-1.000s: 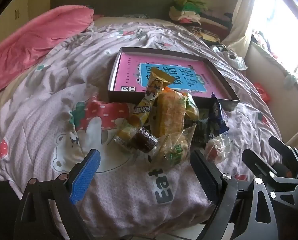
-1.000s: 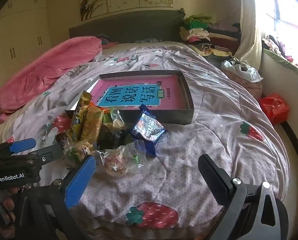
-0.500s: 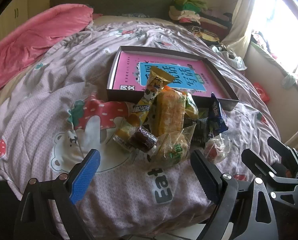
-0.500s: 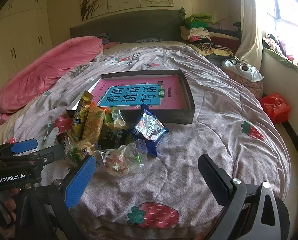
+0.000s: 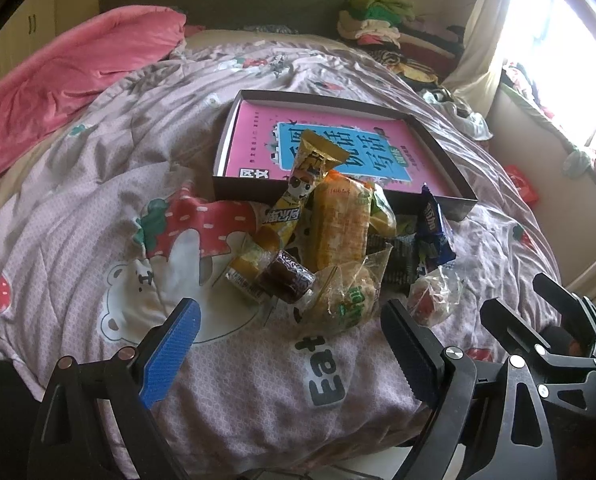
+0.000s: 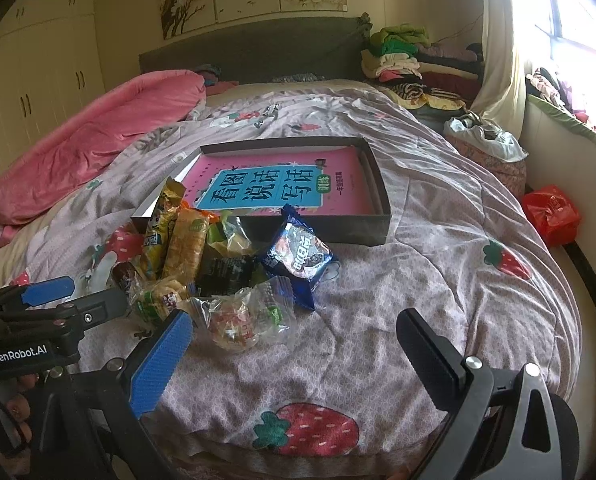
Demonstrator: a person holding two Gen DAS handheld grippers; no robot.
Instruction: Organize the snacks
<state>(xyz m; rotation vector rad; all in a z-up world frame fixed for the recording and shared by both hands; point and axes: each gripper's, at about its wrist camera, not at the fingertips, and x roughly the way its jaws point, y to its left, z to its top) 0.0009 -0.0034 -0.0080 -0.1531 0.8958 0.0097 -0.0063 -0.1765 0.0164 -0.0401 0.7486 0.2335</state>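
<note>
Pink-lined box point(image 5: 449, 200) frame centre, no snacks inside; snack pile point(image 5: 337, 240) untouched just below. Left tongs point(image 5: 290, 344), right tongs point(image 6: 294, 352) agape, empty. All sorting left.

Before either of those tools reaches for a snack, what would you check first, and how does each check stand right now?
1. Left tool open and empty: ok.
2. Right tool open and empty: ok.
3. Dark tray within view and open on top: ok, though a pink book covers its floor.
4. Snacks separated for a clean grasp: not ok; the orange packet, yellow packet and others overlap in a pile.
5. An easy first pick: ok; the clear-wrapped snack lies at the pile's near edge, close to the right tool.
6. Firm surface beneath: cannot tell; the quilt is soft and wrinkled.
</note>
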